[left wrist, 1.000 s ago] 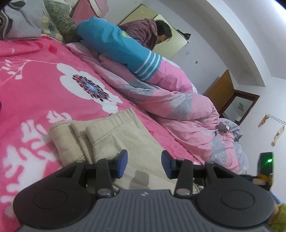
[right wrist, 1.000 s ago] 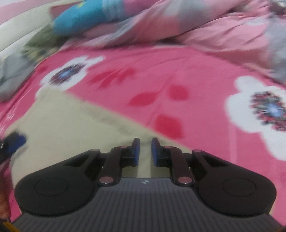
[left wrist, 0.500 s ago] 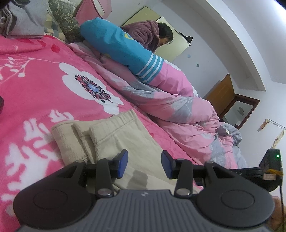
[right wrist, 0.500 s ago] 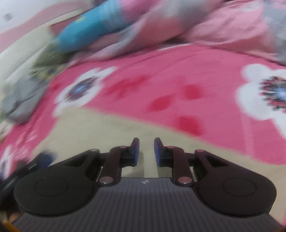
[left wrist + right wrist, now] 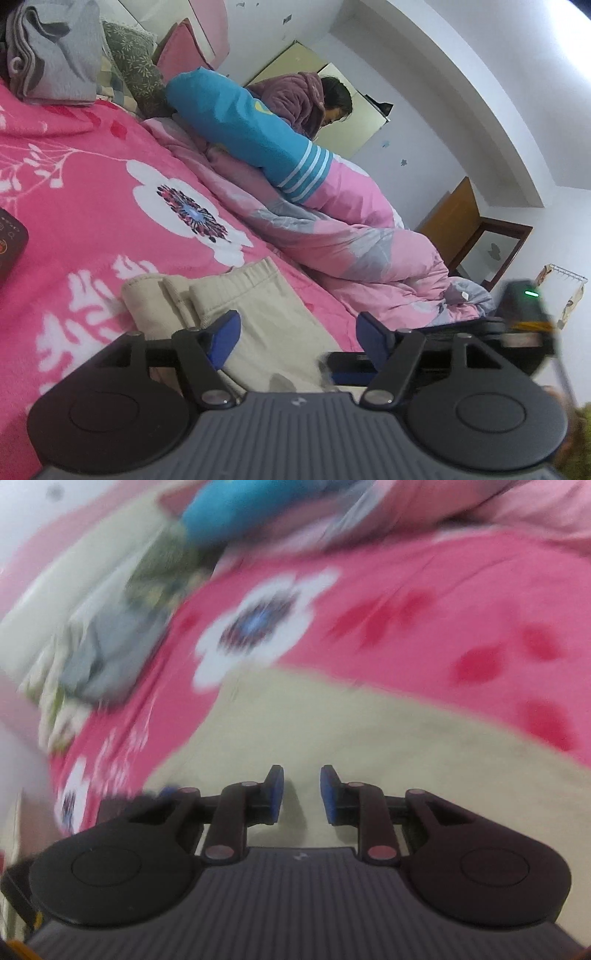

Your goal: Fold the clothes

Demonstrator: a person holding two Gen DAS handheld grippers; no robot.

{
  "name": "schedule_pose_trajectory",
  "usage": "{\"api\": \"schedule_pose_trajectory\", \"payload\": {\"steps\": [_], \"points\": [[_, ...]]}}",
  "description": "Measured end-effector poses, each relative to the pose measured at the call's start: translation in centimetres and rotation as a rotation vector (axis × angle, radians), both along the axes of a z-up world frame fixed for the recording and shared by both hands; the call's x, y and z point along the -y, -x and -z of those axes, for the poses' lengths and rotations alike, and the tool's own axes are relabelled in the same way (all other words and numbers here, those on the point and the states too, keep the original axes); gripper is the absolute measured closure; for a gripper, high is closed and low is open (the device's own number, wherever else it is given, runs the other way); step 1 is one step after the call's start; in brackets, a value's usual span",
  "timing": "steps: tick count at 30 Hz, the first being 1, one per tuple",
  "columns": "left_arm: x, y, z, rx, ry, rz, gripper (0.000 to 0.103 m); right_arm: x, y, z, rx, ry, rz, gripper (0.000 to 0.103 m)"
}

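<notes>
The beige trousers (image 5: 258, 325) lie partly folded on the pink floral bed (image 5: 92, 192), cuffs stacked. The left gripper (image 5: 295, 341) has just been opening, nothing between its jaws: likely released. The right gripper (image 5: 302, 794), narrowly apart and empty, has swung over the cloth. A dark device (image 5: 9, 247) lies left, the heaped quilt (image 5: 351, 240) right; open room remains ahead.

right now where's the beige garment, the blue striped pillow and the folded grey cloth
beige garment (image 5: 258, 314), left wrist view, on its flat top layer
blue striped pillow (image 5: 236, 125), left wrist view, on the plain blue middle
folded grey cloth (image 5: 59, 62), left wrist view, on its front fold
</notes>
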State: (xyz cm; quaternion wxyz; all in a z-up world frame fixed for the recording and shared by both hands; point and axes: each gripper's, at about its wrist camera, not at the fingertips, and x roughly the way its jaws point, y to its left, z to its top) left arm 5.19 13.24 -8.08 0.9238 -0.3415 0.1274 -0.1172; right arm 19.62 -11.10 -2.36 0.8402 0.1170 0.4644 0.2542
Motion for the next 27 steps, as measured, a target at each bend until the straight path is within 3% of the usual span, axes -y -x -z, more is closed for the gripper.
{"api": "schedule_pose_trajectory", "payload": {"steps": [3,8,12,15,20,23,25,27], "points": [[-0.2,0.1,0.1,-0.002,0.013,0.001,0.033,-1.3,-3.0,0.8,0.047,-0.013,0.059,0.082],[-0.2,0.0,0.1,-0.005,0.017,-0.002,0.032,0.0,-3.8,-1.7,0.061,-0.129,0.134,0.08],[-0.3,0.0,0.3,-0.005,0.031,-0.006,0.033,-1.2,-1.5,-2.1,0.007,-0.108,-0.026,0.076],[-0.3,0.0,0.4,-0.006,0.032,-0.007,0.033,-3.8,-4.1,0.5,-0.037,-0.043,-0.043,0.076],[-0.5,-0.2,0.7,-0.006,0.054,-0.003,0.033,-2.3,-8.9,2.4,-0.12,-0.364,0.146,0.076],[-0.5,-0.2,0.7,-0.007,0.051,-0.004,0.033,1.4,-6.7,0.6,-0.092,-0.385,0.231,0.071],[-0.5,-0.2,0.7,-0.008,0.052,-0.004,0.033,4.8,-3.4,-1.1,-0.054,-0.385,0.254,0.054],[-0.4,-0.2,0.7,-0.009,0.05,-0.004,0.033,8.7,1.0,-2.6,-0.004,-0.384,0.258,0.046]]}}
